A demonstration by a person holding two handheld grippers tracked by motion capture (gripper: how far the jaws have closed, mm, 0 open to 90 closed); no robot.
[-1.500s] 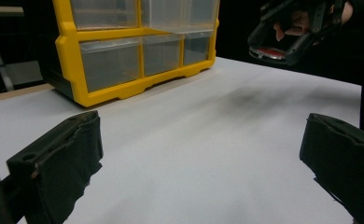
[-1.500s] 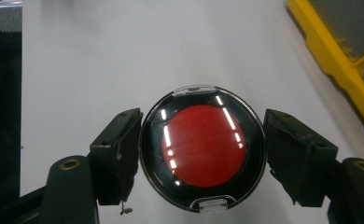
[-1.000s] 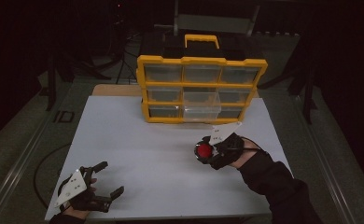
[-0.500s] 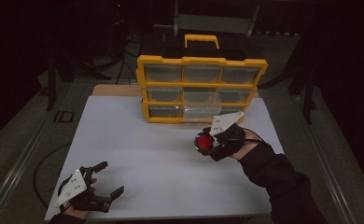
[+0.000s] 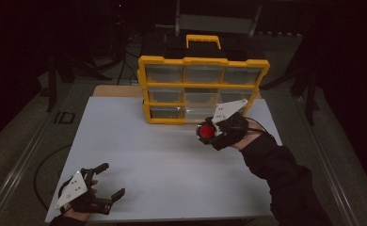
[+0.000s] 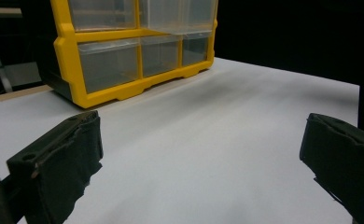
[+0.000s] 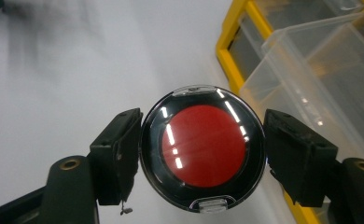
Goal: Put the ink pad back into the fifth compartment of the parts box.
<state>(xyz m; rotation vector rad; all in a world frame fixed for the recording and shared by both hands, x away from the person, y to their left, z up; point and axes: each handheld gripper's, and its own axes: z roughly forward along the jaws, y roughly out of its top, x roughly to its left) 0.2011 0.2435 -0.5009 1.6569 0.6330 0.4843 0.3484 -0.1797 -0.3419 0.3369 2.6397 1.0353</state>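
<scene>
— What's the right gripper point(image 7: 201, 154) got?
— A round red compact point(image 7: 202, 147), pinched edge to edge, held above the table point(image 5: 172, 155) just in front of the yellow organizer point(image 5: 203, 89). An open drawer point(image 7: 320, 79) sits right beside it.
— And the left gripper point(image 5: 104, 181)?
— Jaws wide, empty, well apart at the near edge.

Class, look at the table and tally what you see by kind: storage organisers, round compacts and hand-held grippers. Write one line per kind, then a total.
Yellow drawer organiser: 1
Round red compact: 1
Grippers, left gripper and right gripper: 2
Total: 4
</scene>
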